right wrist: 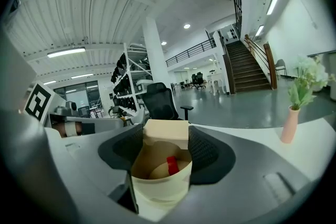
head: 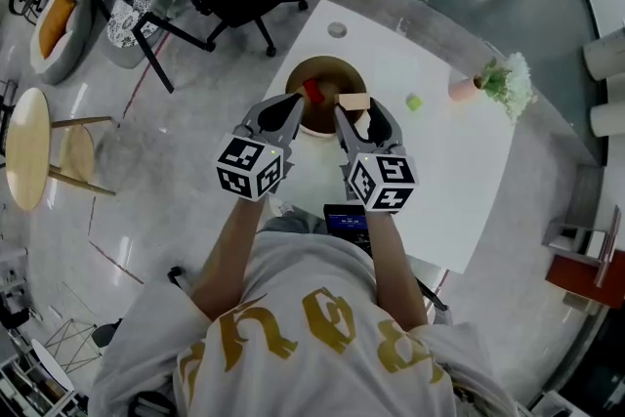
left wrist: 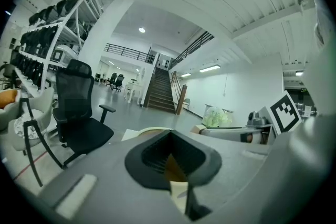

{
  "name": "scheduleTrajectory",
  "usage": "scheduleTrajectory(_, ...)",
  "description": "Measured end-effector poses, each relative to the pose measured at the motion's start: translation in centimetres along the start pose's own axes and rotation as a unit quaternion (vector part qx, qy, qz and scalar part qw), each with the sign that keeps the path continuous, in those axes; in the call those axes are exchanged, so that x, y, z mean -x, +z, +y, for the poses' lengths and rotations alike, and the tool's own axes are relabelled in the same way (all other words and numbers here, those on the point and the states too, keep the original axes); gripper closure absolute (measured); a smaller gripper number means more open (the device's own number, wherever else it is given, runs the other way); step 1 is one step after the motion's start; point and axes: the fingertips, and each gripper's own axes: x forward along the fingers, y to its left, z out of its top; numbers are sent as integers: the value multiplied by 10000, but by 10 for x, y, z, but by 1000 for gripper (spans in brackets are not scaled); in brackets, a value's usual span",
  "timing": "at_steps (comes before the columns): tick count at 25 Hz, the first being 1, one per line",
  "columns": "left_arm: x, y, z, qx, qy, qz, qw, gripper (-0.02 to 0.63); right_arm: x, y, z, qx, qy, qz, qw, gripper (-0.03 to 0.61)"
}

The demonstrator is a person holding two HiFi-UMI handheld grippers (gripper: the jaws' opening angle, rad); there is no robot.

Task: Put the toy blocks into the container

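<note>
Right tongs (right wrist: 167,140) pinch a pale wooden block (head: 354,101) above the brown round bowl (head: 325,65); left tongs (left wrist: 170,138) are closed, empty. It looks light, hard and smooth, so hold its flat sides.

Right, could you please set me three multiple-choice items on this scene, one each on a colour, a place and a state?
1. What colour is the block lying in the container?
A) blue
B) yellow
C) red

2. Where does the small green piece lie?
A) in the container
B) on the table, between the container and the pink vase
C) atop the vase

3. How does the right gripper stand?
A) open and empty
B) shut on the beige block
C) shut on the vase

Answers:
1 C: the block shows red against the brown inside.
2 B: the head view shows it on the bare white top.
3 B: the right gripper view shows the beige block between the jaws, over the container.
</note>
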Motion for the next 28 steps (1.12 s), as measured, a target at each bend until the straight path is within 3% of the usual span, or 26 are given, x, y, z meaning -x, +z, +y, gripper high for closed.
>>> scheduleTrajectory(13,-2,-5,7,15,-22,64,10000,614,-5,-8,7,52,27,154,9999,282)
scheduleTrajectory(28,2,-3,6,168,-69,-62,9998,614,1,-15,-5,166,-315,156,9992,296)
